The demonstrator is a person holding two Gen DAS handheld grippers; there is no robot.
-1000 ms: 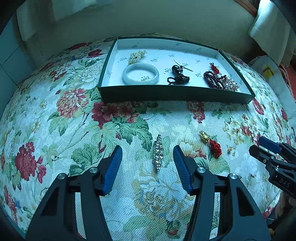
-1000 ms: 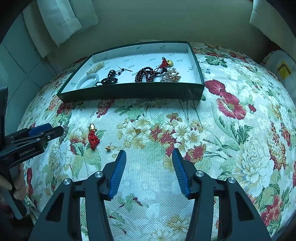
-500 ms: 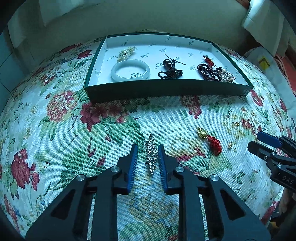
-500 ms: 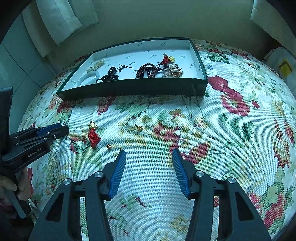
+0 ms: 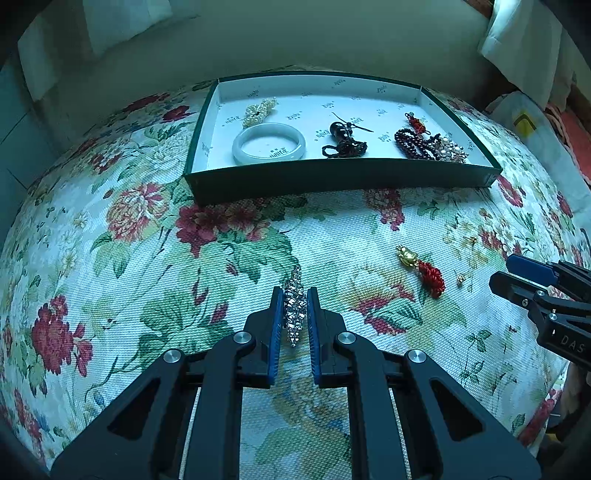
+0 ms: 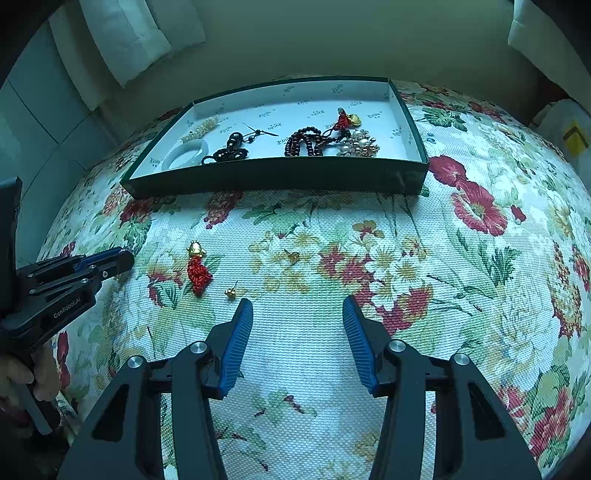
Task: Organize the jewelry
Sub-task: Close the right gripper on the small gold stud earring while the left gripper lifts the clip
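My left gripper (image 5: pixel 294 295) is shut on a silver rhinestone brooch (image 5: pixel 294 306), held between its blue pads just above the floral cloth. A dark green tray (image 5: pixel 332 179) at the back holds a pale jade bangle (image 5: pixel 269 144), a pearl piece (image 5: pixel 260 109), a black bead cord (image 5: pixel 345 142), a dark red bead string (image 5: pixel 412 142) and a pearl cluster (image 5: pixel 448 149). A gold charm with red tassel (image 5: pixel 424 267) and a small gold stud (image 5: pixel 460 279) lie on the cloth to the right. My right gripper (image 6: pixel 297 306) is open and empty over the cloth, right of the tassel charm (image 6: pixel 197 266) and stud (image 6: pixel 231 292).
The round table carries a floral cloth (image 6: pixel 480 258) that drops away at its edges. A second small gold stud (image 6: pixel 291 254) lies mid-cloth. White cushions (image 6: pixel 125 33) and a wall stand behind the tray (image 6: pixel 280 177). The left gripper shows at the left edge of the right wrist view (image 6: pixel 114 260).
My left gripper moved forward over the brooch and closed its fingers on it. The right gripper stayed open and shifted only slightly.
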